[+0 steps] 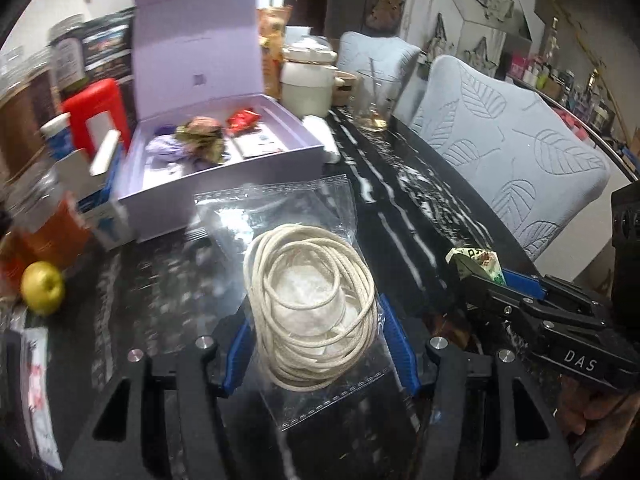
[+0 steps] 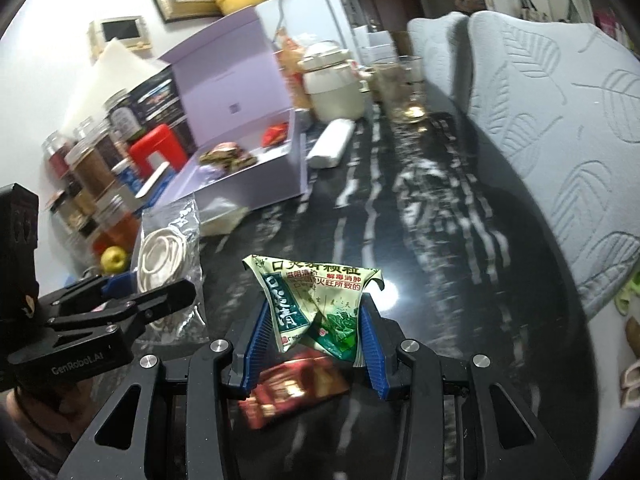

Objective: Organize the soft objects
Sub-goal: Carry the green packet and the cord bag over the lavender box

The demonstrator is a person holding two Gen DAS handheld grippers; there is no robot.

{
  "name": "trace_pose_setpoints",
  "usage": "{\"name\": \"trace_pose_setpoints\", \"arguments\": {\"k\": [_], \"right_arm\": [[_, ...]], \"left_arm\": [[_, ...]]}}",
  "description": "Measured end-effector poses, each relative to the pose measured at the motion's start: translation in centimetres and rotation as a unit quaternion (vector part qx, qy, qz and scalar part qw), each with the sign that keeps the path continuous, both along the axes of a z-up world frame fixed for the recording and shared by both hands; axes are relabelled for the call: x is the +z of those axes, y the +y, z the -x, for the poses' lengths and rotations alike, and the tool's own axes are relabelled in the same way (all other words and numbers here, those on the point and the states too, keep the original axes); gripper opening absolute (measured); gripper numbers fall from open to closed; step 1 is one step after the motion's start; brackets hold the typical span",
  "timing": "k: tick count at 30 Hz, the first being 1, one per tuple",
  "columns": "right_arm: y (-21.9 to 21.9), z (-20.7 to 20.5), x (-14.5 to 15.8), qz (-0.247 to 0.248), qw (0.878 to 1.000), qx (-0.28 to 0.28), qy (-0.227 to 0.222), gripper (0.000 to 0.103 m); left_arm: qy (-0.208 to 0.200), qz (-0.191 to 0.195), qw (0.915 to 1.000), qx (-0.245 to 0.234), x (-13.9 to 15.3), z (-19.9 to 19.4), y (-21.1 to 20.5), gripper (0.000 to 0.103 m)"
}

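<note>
Left gripper (image 1: 316, 344) clamps bagged rope (image 1: 312, 308); right gripper (image 2: 310, 332) pinches green sachet (image 2: 316, 304), both above the table (image 1: 400, 216) near the box (image 1: 224, 160). Risk: slick bag slipping free.

Motion blur smears the red packet (image 2: 294, 390) lying beneath the right gripper's jaws, its print unreadable. The jars (image 1: 24, 96) at the worktop's left edge run out of frame, labels too blurred to read.
</note>
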State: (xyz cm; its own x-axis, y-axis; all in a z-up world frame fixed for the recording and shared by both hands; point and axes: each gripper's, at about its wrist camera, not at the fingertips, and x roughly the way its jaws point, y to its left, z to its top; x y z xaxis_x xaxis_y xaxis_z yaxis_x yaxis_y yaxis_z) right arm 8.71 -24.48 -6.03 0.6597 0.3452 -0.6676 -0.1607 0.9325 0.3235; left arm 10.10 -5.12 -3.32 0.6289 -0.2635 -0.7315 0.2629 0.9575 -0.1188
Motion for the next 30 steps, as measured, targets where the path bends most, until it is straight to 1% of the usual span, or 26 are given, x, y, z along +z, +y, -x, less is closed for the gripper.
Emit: {"name": "trace_pose_setpoints", "arguments": {"k": [2,6,15,19,21,26,30], "right_arm": [[1.1,0.2,-0.1,-0.008,1.0,0.011,0.001,0.042],[3.4,0.4,-0.4,-0.015,0.999,0.034,0.005,0.042],[7.7,1.1,0.1,-0.015,0.996,0.091,-0.002,0.042],[9.3,1.1,0.2,-0.013,0.994,0.111,-0.002,0.042],[10.1,1.1,0.2,-0.012,0.992,0.123,-0.001,0.042],[11.9,1.0,0.5,-0.007,0.989,0.147,-0.004,0.042],[13.1,0.4,0.8,-0.001,0.986,0.165,-0.003,0.042]], "left_arm": [[-0.004,-0.005,0.9999,0.012,0.1,0.7,1.0,0.058],[-0.007,-0.002,0.9995,0.032,0.2,1.8,3.1,0.058],[-0.002,0.024,0.9969,0.075,-0.2,3.9,6.9,0.058],[0.008,0.042,0.9956,0.083,-0.4,4.3,8.3,0.058],[0.006,0.04,0.9951,0.09,-0.4,4.5,8.8,0.058],[0.008,0.058,0.9929,0.104,-0.3,4.6,10.4,0.058],[0.001,0.06,0.991,0.12,0.2,4.1,11.7,0.058]]}}
